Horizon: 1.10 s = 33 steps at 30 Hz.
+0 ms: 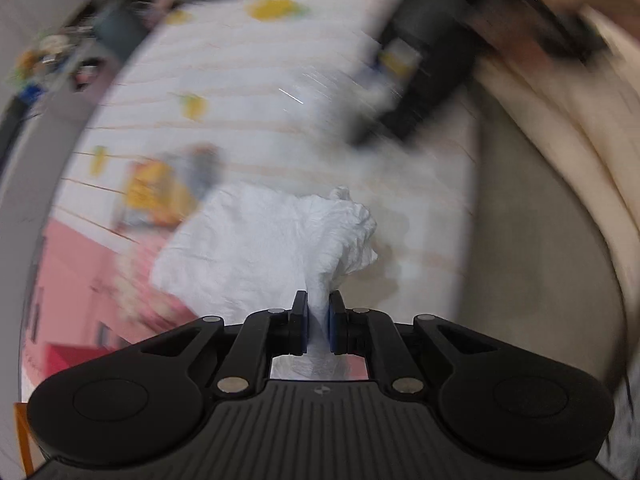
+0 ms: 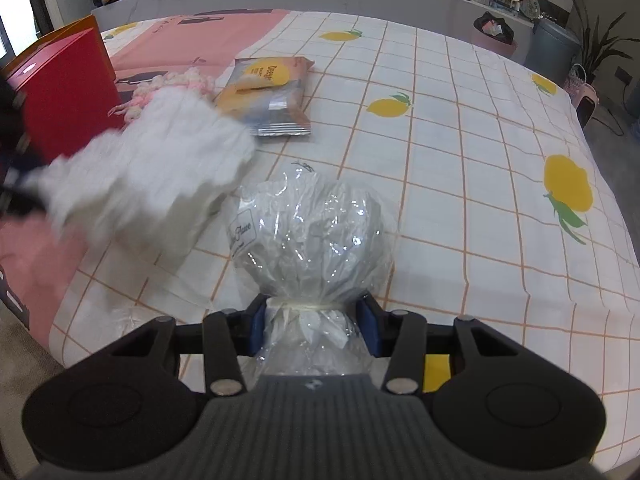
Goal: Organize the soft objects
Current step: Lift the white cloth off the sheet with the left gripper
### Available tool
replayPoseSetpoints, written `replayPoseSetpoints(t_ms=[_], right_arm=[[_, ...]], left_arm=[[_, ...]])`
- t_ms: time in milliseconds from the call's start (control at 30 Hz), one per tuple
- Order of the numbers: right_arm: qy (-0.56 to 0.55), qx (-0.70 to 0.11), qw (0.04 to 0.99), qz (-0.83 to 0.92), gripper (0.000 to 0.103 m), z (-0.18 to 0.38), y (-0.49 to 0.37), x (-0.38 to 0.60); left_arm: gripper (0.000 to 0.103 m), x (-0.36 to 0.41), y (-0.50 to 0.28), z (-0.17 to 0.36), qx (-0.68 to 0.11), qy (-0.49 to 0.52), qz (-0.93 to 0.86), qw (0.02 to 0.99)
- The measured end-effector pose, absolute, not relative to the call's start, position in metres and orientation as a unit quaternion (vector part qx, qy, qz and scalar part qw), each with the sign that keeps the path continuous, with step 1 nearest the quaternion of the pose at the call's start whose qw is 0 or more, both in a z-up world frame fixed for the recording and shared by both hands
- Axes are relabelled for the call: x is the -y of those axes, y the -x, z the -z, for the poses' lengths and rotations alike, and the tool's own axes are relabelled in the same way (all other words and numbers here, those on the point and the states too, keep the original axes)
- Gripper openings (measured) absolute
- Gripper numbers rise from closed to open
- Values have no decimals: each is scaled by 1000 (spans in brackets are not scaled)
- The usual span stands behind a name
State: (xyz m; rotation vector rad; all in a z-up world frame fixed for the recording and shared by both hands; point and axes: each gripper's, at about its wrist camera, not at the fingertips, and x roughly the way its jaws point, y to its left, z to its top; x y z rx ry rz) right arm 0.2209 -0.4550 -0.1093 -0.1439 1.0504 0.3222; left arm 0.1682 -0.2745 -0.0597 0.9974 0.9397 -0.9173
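A white cloth (image 1: 272, 248) is pinched in the nearly closed jaws of the left gripper (image 1: 319, 320) (blurred, above the bed (image 2: 460, 152)); a tied plastic bag (image 2: 312, 232) is clamped by the right gripper (image 2: 316, 330). Both are best carried steadily toward the red box (image 2: 68, 92).

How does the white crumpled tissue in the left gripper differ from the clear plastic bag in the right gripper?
The white crumpled tissue is opaque and loose; the clear plastic bag is glossy, see-through and tied at its neck. The tissue looks blurred in the right wrist view; the bag looks sharp. Both are pinched between jaws.
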Motion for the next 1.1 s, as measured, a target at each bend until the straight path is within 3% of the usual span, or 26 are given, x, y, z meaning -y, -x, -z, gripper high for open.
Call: replayPoseSetpoints(t_ms=[100,200,300,433,533,633,900,1100], right_arm=[[69,-500,849,-155,46,110,-220,454],[69,-501,849,-156,46,110,-218,453],[74,-503,846,-160,46,109,-216,452],[74,-504,845,-163,46,109,-216,452],[75,-503,845,-165,46,109,-216,453],[76,-502,845,-167,46,109,-216,453],[78,-503,844,-170,46,109,-216,453],[78,-503,844,-172,46,109,-215,453]], left_arm=[[31,272,-148,78,-388,-496,419,654],[75,276,-146,90,-357,-546,409,638],[89,282,-156,94,-321,-582,399,631],[93,293,-182,102,-313,-598,390,626],[100,298,-211,109,-343,-584,393,622],[101,301,-237,108,-365,-560,412,619],[103,303,-324,126,-555,-420,410,589],[103,301,-329,132,-554,-411,414,595]])
